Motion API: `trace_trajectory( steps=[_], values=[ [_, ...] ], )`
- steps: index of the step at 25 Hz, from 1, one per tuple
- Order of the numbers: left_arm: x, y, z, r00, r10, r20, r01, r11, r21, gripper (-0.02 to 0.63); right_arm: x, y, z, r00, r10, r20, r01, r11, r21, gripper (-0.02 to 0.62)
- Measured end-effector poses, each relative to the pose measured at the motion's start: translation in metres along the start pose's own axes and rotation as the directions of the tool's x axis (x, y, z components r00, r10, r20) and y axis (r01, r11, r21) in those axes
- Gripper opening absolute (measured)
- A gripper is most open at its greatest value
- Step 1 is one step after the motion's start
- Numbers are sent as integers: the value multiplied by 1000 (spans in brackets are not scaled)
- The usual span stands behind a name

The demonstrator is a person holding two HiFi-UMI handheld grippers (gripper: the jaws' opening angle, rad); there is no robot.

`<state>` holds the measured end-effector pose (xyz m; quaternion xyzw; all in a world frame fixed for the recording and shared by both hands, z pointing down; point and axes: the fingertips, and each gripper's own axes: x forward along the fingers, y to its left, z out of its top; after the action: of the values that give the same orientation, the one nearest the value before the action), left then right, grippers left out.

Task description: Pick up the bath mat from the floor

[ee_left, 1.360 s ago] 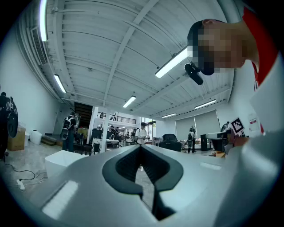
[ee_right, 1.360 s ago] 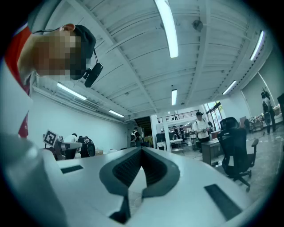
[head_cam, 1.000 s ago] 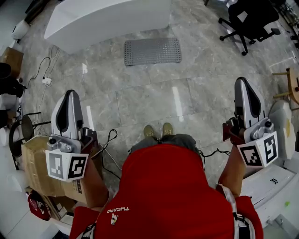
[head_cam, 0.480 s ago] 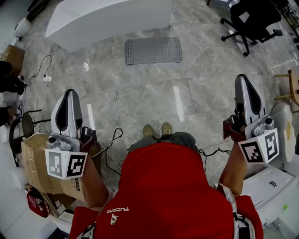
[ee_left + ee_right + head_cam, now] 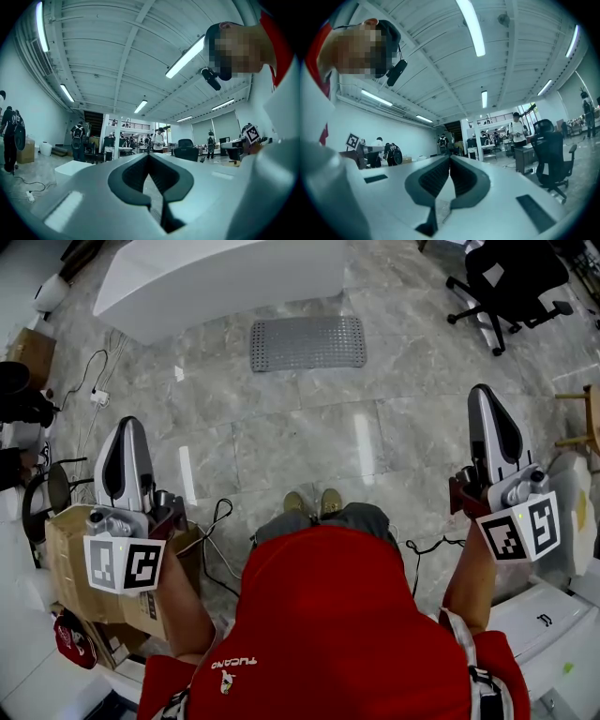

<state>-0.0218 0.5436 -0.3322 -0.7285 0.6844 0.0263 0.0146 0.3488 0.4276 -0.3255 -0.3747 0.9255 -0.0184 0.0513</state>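
A grey studded bath mat [image 5: 307,342] lies flat on the marble floor, well ahead of the person's feet and just in front of a white block. My left gripper [image 5: 122,432] is held up at the left, tips forward, shut and empty. My right gripper [image 5: 484,401] is held up at the right, also shut with nothing in it. Both are far from the mat. In the left gripper view the left gripper [image 5: 149,156] has its jaws pressed together, tilted up toward the ceiling. The right gripper view shows the right gripper [image 5: 450,158] the same way.
A white block [image 5: 220,277] stands behind the mat. A black office chair [image 5: 511,282] is at the back right. Cardboard boxes [image 5: 70,568] and cables [image 5: 89,399] lie at the left. White furniture [image 5: 553,615] sits low right. Several people stand far off in the hall.
My left gripper has drifted slightly left and lower in the view. The right gripper has barely moved. The mat stays where it was.
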Motion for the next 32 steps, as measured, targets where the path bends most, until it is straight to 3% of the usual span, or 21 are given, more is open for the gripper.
trace_trajectory(
  steps=[15, 24, 32],
  values=[
    [24, -12, 0, 1000, 27, -5, -27, 999, 30, 5, 7, -34, -7, 1000, 20, 3, -20, 1000, 5, 2],
    [60, 18, -12, 1000, 13, 1, -13, 1000, 19, 5, 34, -42, -15, 1000, -18, -3, 18, 1000, -7, 2],
    [126, 69, -18, 1000, 8, 0, -8, 999, 49, 5, 106, -58, -16, 999, -48, -22, 48, 999, -23, 2]
  ],
)
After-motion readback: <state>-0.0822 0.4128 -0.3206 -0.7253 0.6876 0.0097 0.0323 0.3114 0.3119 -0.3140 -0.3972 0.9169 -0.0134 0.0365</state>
